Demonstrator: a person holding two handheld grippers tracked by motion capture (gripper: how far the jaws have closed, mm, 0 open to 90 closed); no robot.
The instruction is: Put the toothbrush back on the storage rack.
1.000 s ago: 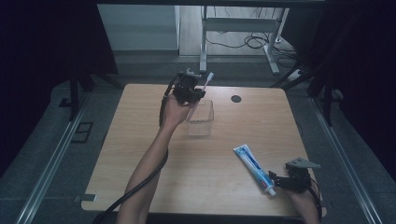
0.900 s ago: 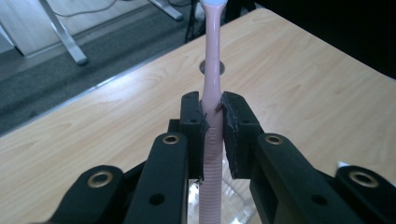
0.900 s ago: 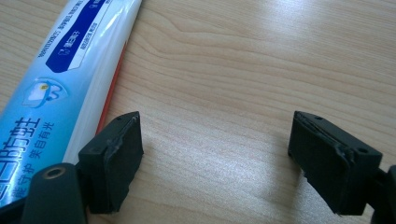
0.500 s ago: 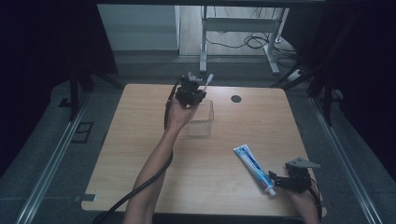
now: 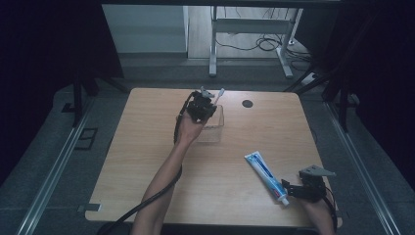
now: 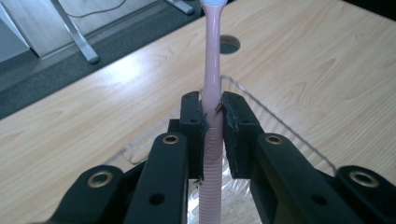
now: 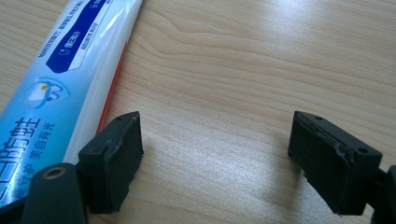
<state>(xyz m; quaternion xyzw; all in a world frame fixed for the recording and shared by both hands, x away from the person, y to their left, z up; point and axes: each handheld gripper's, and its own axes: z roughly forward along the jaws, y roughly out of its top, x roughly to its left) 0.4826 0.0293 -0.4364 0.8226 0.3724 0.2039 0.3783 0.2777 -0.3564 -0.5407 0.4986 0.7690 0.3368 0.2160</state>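
Wooden table (image 5: 147, 161) from the high view: the left gripper (image 5: 201, 105) hangs over a clear plastic box (image 5: 215, 129) near the far edge, a toothbrush (image 5: 219, 94) poking up from it. The right gripper (image 5: 289, 190) rests near the front right corner, just beside the cap end of a toothpaste tube (image 5: 264, 169).

Left gripper view: the jaws are clamped on the pink toothbrush (image 6: 211, 88), above the box (image 6: 280, 126).

Right gripper view: the jaws stand wide apart over bare wood, the toothpaste tube (image 7: 60, 70) lying just outside one of them.
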